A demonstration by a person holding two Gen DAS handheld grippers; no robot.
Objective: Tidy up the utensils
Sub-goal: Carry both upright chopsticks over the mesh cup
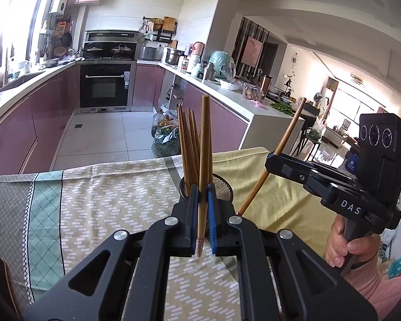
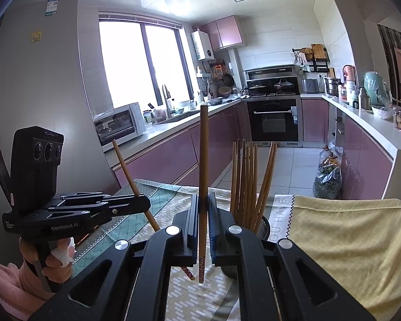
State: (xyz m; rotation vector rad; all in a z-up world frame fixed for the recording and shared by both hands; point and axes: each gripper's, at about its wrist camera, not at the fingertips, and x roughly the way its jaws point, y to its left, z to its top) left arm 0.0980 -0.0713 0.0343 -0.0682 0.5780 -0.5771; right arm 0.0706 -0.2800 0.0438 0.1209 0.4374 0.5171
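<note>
A single wooden chopstick (image 1: 203, 165) is clamped upright between the closed blue-padded jaws of the left gripper (image 1: 203, 208), its patterned end hanging below the pads. In the right wrist view, a second chopstick (image 2: 203, 187) is gripped the same way by the right gripper (image 2: 203, 214), held nearly vertical above the cloth. Seen from the left camera, that right-hand chopstick is tilted, its lower tip close to the table. Just behind both grippers, a dark mesh holder (image 1: 222, 187) is set on the patterned tablecloth (image 1: 107, 200), and a bundle of chopsticks (image 2: 250, 182) is stood in it, fanned outward. A plain yellow cloth (image 2: 347, 230) is spread beside the holder. Each gripper handle is held by a hand (image 1: 344, 243) in a pink sleeve (image 2: 2, 281).
</note>
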